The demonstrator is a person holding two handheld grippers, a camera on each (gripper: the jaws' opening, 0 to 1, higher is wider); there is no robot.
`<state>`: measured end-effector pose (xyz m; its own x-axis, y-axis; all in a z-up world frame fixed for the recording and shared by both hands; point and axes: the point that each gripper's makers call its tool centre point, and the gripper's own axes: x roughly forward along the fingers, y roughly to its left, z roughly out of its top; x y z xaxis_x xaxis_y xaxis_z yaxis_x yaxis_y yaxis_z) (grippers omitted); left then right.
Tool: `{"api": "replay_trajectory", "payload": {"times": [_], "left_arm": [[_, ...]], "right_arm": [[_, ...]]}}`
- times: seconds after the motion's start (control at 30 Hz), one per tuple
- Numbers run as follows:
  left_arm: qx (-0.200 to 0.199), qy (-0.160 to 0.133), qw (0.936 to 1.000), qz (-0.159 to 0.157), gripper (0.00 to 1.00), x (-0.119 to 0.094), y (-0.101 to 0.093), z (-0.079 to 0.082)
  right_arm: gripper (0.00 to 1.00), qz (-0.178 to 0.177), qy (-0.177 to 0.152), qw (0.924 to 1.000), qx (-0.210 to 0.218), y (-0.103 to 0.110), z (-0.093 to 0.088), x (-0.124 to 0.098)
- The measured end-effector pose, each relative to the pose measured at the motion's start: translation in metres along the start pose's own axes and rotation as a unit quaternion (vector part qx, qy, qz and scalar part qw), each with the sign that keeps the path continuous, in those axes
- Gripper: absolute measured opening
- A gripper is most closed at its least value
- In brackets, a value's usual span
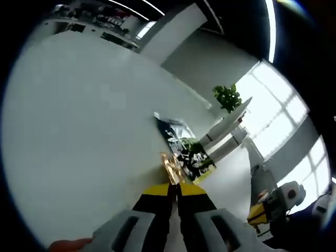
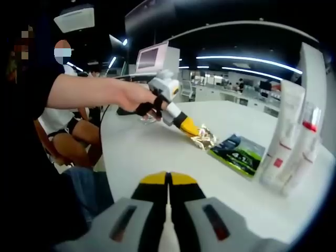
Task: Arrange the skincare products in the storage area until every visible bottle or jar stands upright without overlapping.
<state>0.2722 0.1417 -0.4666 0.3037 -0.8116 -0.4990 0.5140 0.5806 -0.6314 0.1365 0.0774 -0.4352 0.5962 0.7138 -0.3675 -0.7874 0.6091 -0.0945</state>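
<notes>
Yellow-tipped left gripper point(image 2: 195, 131) pinches a crinkled gold foil sachet point(image 2: 205, 138) beside a dark green flat packet point(image 2: 237, 151); right gripper point(image 2: 168, 181) closed, empty; white tubes point(image 2: 286, 136) upright nearby

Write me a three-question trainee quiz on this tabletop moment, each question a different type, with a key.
1. True or false: the left gripper is shut on a gold foil packet.
2. Multiple choice: how does the dark green sachet sit on the white table? A) upright B) lying flat C) held in the air
3. Fill in: in the right gripper view, the white tubes stand to the ___ of the sachet.

Key: 1 true; 2 B; 3 right. The right gripper has its jaws together with nothing between them.
</notes>
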Motion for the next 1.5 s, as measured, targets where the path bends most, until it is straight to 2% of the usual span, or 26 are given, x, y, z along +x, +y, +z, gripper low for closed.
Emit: {"api": "replay_trajectory", "payload": {"times": [0.17, 0.23, 0.53, 0.63, 0.73, 0.77, 0.87, 0.93, 0.97, 1.0, 1.07, 1.13, 1.3, 1.5], "left_arm": [[0.039, 0.018, 0.9985, 0.033, 0.10, -0.002, 0.006, -0.004], [0.046, 0.017, 0.9984, 0.029, 0.11, -0.001, 0.003, -0.004], [0.102, 0.026, 0.9925, 0.062, 0.16, -0.008, 0.006, -0.005], [0.127, 0.022, 0.9883, 0.082, 0.16, -0.014, 0.011, 0.000], [0.146, 0.015, 0.9854, 0.087, 0.16, -0.018, 0.009, 0.006], [0.159, 0.012, 0.9833, 0.088, 0.16, -0.018, 0.007, 0.008], [0.219, 0.012, 0.9720, 0.084, 0.14, -0.015, -0.001, 0.012], [0.266, 0.023, 0.9597, 0.086, 0.11, -0.011, -0.002, 0.011], [0.297, 0.034, 0.9507, 0.082, 0.10, -0.007, -0.004, 0.008], [0.304, 0.040, 0.9485, 0.082, 0.07, -0.005, -0.005, 0.006], [0.330, 0.049, 0.9396, 0.077, 0.03, 0.000, -0.008, 0.003], [0.344, 0.051, 0.9347, 0.072, 0.00, 0.004, -0.011, 0.002], [0.356, 0.045, 0.9306, 0.071, 0.00, 0.007, -0.013, 0.008], [0.352, 0.055, 0.9312, 0.075, 0.00, 0.009, -0.007, 0.006]], "right_arm": [[0.00, 0.000, -0.002, 1.0000, 0.000, 0.001, 0.002, 0.000], [0.00, 0.000, -0.002, 1.0000, 0.000, 0.002, 0.002, 0.000], [0.00, 0.003, -0.003, 1.0000, 0.000, 0.005, 0.003, 0.001], [0.00, 0.002, -0.004, 1.0000, 0.000, 0.005, 0.004, 0.001], [0.00, 0.002, -0.004, 1.0000, -0.001, 0.006, 0.004, 0.000], [0.00, 0.002, -0.004, 1.0000, -0.001, 0.006, 0.004, 0.000], [0.00, 0.003, -0.003, 1.0000, 0.001, 0.007, 0.003, 0.001], [0.00, 0.003, -0.003, 1.0000, 0.000, 0.008, 0.004, 0.001], [0.00, 0.002, -0.003, 1.0000, -0.001, 0.008, 0.004, 0.001], [0.00, 0.002, -0.003, 1.0000, 0.000, 0.008, 0.004, 0.001], [0.00, 0.001, -0.003, 1.0000, -0.001, 0.008, 0.004, 0.000], [0.00, 0.000, -0.003, 1.0000, 0.000, 0.007, 0.005, 0.000], [0.00, -0.001, -0.002, 1.0000, 0.000, 0.006, 0.004, -0.001], [0.00, 0.000, -0.002, 1.0000, 0.002, 0.006, 0.004, 0.000]]}}
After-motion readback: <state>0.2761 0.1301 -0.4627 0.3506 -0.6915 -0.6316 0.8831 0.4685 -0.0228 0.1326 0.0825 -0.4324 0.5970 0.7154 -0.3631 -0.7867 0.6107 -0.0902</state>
